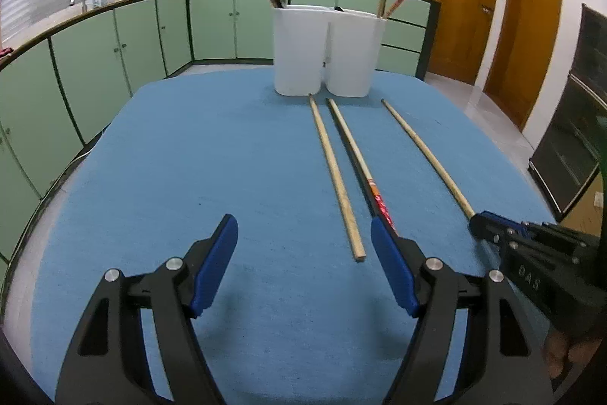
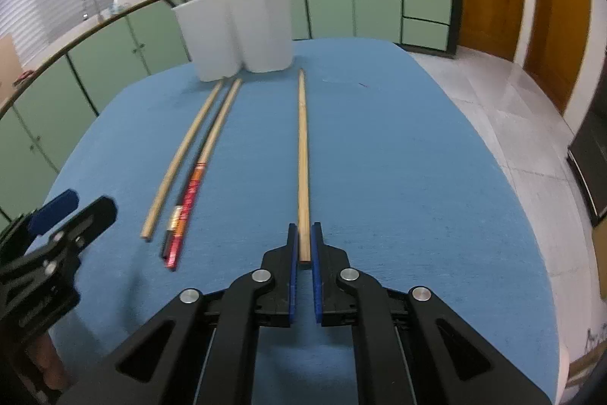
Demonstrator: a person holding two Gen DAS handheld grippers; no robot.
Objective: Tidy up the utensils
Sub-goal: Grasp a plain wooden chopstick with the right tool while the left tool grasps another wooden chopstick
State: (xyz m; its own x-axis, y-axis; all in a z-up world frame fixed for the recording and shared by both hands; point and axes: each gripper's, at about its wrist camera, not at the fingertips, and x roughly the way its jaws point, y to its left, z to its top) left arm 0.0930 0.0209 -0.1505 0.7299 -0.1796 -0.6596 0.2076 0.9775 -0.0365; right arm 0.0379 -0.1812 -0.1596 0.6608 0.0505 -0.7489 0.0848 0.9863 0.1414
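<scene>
On the blue tablecloth [image 1: 189, 158] I see the white two-part holder [image 1: 326, 52] at the far edge, three chopsticks lying before it; my right gripper [image 2: 304, 245] is clenched on the near end of the rightmost bamboo chopstick [image 2: 302, 154], my left gripper [image 1: 303, 253] spread wide, grasping nothing

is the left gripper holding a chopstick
No, the left gripper stands open over the blue cloth, nothing between its pads.
</scene>
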